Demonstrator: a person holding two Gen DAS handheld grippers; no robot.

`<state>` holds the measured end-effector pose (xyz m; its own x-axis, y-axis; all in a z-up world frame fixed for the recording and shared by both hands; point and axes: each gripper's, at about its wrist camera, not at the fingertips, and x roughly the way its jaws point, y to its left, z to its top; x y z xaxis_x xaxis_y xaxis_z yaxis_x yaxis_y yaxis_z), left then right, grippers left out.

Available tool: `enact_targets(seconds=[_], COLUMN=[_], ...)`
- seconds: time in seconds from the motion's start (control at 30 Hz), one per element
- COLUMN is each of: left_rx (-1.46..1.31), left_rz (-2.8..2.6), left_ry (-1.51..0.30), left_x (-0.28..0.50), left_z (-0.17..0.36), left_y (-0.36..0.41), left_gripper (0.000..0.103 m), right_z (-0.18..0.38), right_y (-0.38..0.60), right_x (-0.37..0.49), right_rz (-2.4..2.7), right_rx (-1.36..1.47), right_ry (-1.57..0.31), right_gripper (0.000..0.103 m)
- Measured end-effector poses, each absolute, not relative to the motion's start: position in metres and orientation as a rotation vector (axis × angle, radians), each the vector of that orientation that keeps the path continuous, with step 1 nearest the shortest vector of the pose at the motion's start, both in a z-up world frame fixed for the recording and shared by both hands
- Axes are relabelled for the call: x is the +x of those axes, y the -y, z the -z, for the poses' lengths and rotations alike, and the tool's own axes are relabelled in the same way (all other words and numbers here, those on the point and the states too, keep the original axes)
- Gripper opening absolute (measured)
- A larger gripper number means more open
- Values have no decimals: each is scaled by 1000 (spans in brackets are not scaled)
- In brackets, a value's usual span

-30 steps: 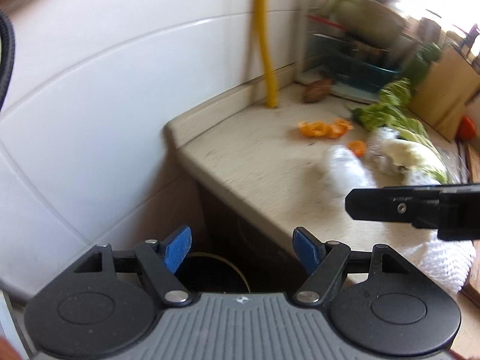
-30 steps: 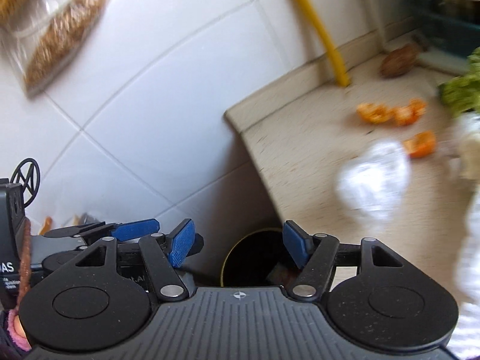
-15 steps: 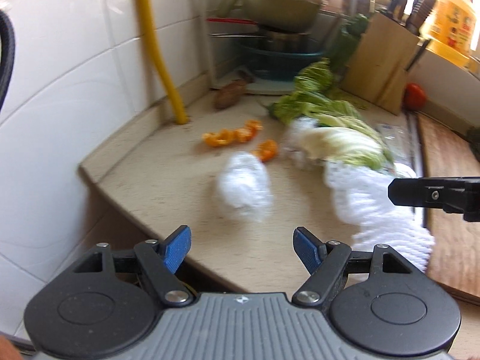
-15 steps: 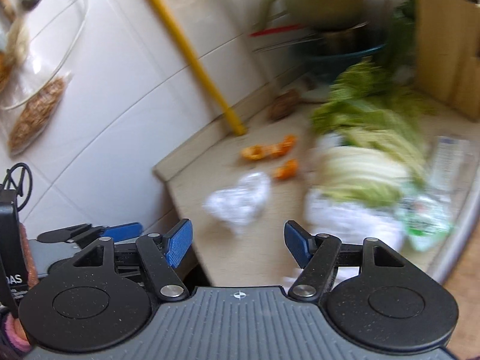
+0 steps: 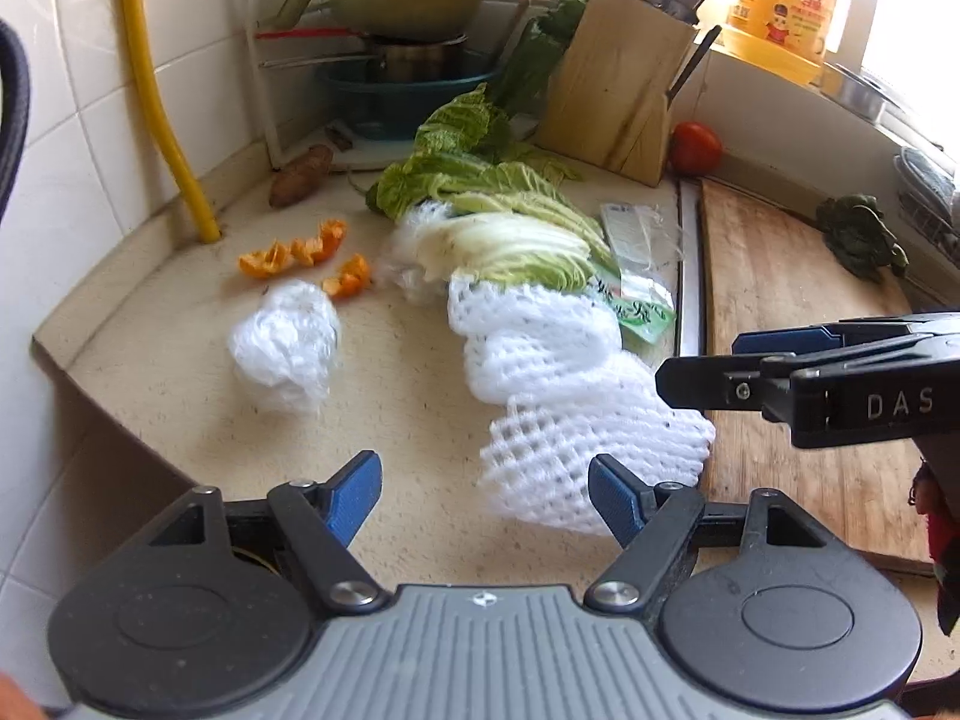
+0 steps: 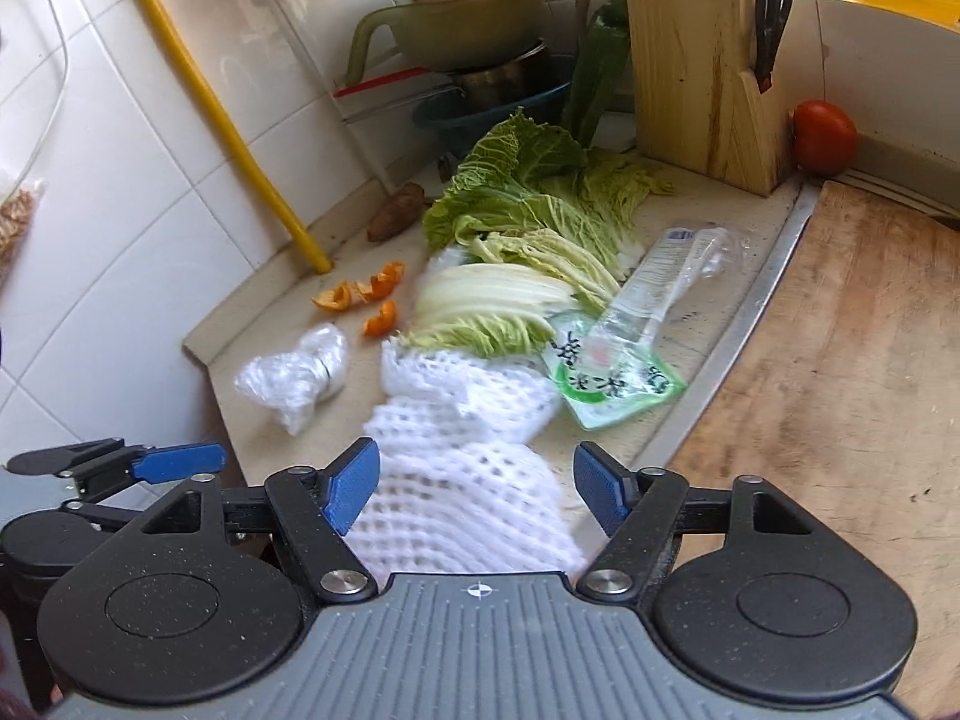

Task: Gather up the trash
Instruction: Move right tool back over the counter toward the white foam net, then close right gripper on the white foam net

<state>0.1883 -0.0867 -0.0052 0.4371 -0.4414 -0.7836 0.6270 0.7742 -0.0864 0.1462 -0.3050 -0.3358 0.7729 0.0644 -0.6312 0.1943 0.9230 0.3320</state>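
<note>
The white foam net [image 6: 456, 420] lies on the desk [image 5: 180, 408] at about 6 o'clock in the right wrist view, its near end between the blue pads of the right hand-held gripper [image 6: 477, 483], which do not press on it. Those jaws have just been opening and stand wide, holding nothing. At 9 o'clock from the net sits a crumpled clear plastic wad [image 6: 297, 369], with orange peel pieces [image 6: 360, 297] just beyond it at 11 o'clock. A green-printed plastic wrapper [image 6: 624, 354] lies at 2 o'clock, touching the net's far end, beside the cabbage [image 6: 522, 240].

A second ago both cameras looked over the desk's edge at a dark bin below; now both face the trash on the desk, so I judge a drop is finished and the next pick is starting.

The left hand-held gripper [image 5: 483, 489] is also wide open and empty, hovering at the desk's near edge, the wad at its 11 o'clock. The net looks the likeliest next target for the right; being soft, it should crush easily under the pads.
</note>
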Motion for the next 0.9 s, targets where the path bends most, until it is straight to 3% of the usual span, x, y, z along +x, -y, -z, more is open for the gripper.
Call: enact_targets(seconds=[0.1,0.73,0.83,0.9], left_rx=[191,91,96,99], left_rz=[643,452,510,568], left_ry=[-911,-926,-932,-935], left_x=[192,228,237,242], left_z=[6,11,14,13], left_y=[77,50,57,64], left_gripper=[74,79,79,79], right_z=[337,373,377,378], right_y=[304,266,262,261], right_x=[144,186,189,190], right_rz=[24,-201,-185,-155], right_rx=[355,111,82,66], right_ry=[-702,-859,-870,-881], right_gripper=[85,87,84,74])
